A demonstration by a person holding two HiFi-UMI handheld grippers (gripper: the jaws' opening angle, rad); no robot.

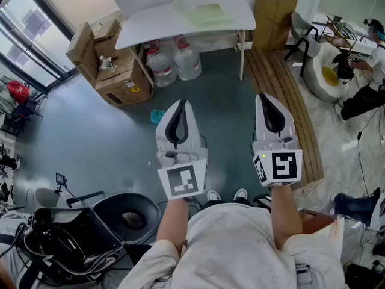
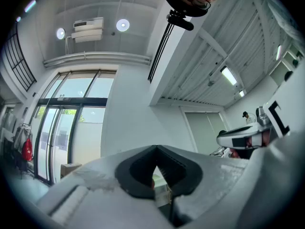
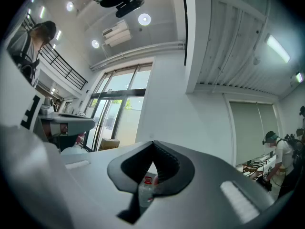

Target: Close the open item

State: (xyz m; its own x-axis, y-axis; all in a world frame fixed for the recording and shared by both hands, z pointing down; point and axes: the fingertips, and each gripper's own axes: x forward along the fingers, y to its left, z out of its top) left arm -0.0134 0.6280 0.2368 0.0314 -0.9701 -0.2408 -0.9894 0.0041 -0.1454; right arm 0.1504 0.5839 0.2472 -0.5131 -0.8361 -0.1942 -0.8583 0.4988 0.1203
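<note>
While both forearms stretch forward side by side, the left gripper (image 1: 181,108) and right gripper (image 1: 267,103) show jaws clenched, empty.

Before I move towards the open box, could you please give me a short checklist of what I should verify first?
1. Left gripper empty, jaws together: ok.
2. Right gripper empty, jaws together: ok.
3. Cardboard box located, flaps up, beside the white table: ok.
4. Box within reach: not ok; both grippers are held well apart from it.
5. Path free: not ok; a small teal object lies on the floor towards the box.
6. Contents sit below the flaps: cannot tell.
</note>
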